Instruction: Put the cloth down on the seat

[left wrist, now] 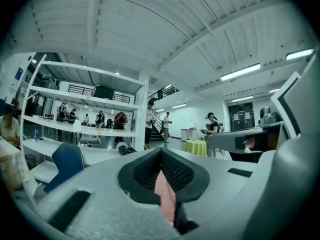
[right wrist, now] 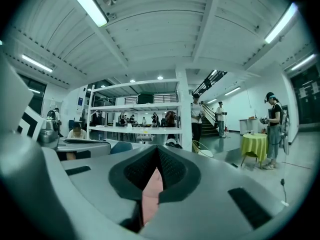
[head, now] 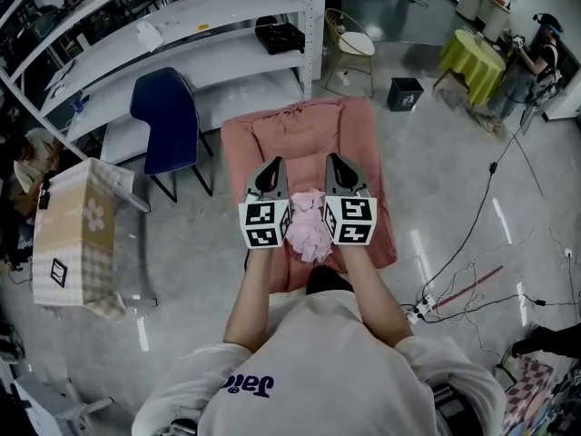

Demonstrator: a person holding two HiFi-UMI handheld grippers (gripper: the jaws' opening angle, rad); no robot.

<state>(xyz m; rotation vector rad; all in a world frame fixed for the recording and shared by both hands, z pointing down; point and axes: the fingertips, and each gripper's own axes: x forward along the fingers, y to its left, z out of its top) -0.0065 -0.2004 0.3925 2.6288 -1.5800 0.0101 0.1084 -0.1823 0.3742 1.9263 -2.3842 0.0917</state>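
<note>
A bunched pink cloth [head: 310, 222] hangs between my two grippers above the salmon-pink seat [head: 309, 134] of the armchair. My left gripper [head: 272, 173] is shut on the cloth [left wrist: 165, 196], which shows as a pink strip pinched between the black pads. My right gripper [head: 338, 169] is shut on the cloth [right wrist: 151, 196] in the same way. Both grippers are held side by side at chest height and point forward over the seat. The cloth is clear of the seat cushion.
A dark blue chair [head: 166, 121] stands left of the armchair, before white shelving [head: 182, 34]. A checked cardboard box [head: 74, 230] sits at the far left. A wire chair [head: 349, 48], a black bin [head: 404, 92], a yellow-green table [head: 472, 57] and floor cables [head: 454, 289] lie right.
</note>
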